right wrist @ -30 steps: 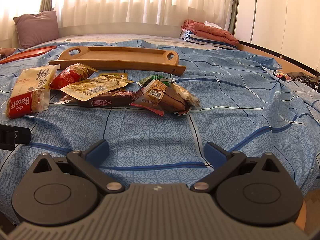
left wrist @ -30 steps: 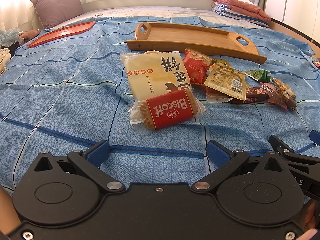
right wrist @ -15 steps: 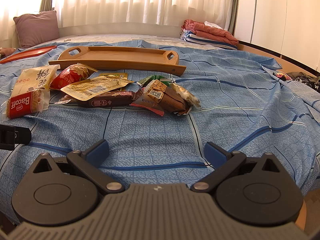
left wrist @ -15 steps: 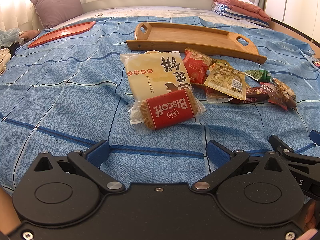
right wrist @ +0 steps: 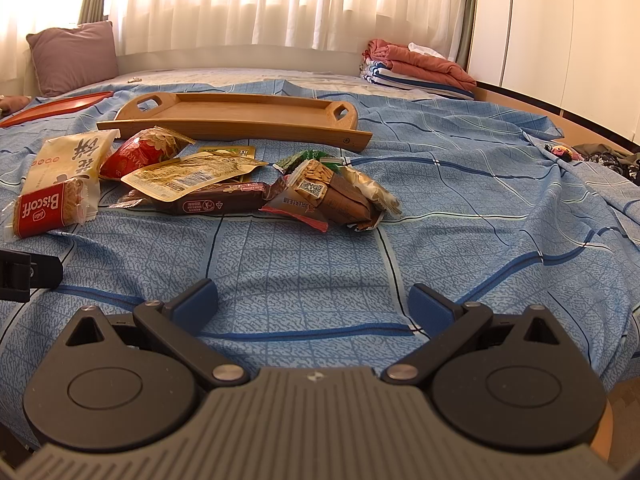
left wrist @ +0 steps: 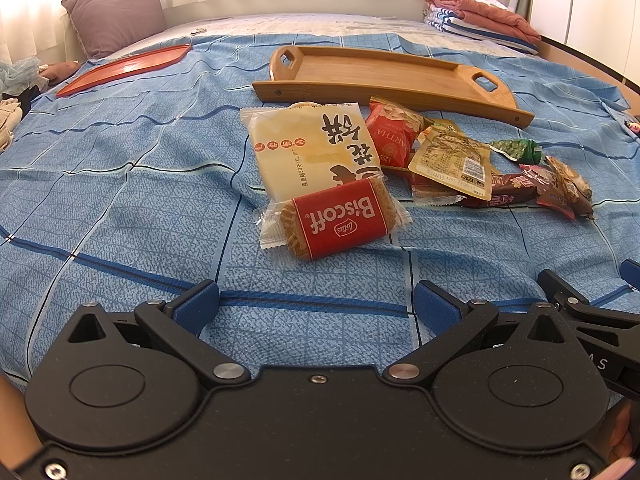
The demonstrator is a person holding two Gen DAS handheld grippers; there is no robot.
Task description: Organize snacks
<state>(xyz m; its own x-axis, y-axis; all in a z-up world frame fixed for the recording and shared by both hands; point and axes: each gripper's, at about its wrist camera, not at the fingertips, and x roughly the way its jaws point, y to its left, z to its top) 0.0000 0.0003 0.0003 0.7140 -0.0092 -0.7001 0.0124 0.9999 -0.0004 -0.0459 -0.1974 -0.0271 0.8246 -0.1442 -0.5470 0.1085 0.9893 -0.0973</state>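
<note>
Several snack packs lie in a loose pile on the blue bedspread. A red Biscoff pack (left wrist: 338,218) lies nearest my left gripper (left wrist: 316,300), partly on a pale yellow packet (left wrist: 312,148). A red bag (left wrist: 392,136), a tan pouch (left wrist: 452,160), a green pack (left wrist: 516,149) and a brown bar (right wrist: 216,202) lie to the right. A brown wrapped snack (right wrist: 340,200) lies nearest my right gripper (right wrist: 314,304). A wooden tray (left wrist: 384,70), also in the right wrist view (right wrist: 240,114), stands behind the pile, with nothing in it. Both grippers are open and hold nothing, short of the snacks.
A flat red tray (left wrist: 124,66) lies at the back left near a purple pillow (left wrist: 114,14). Folded blankets (right wrist: 416,68) sit at the back right. White cupboards (right wrist: 560,28) line the right side. My right gripper's finger shows at the left wrist view's right edge (left wrist: 568,300).
</note>
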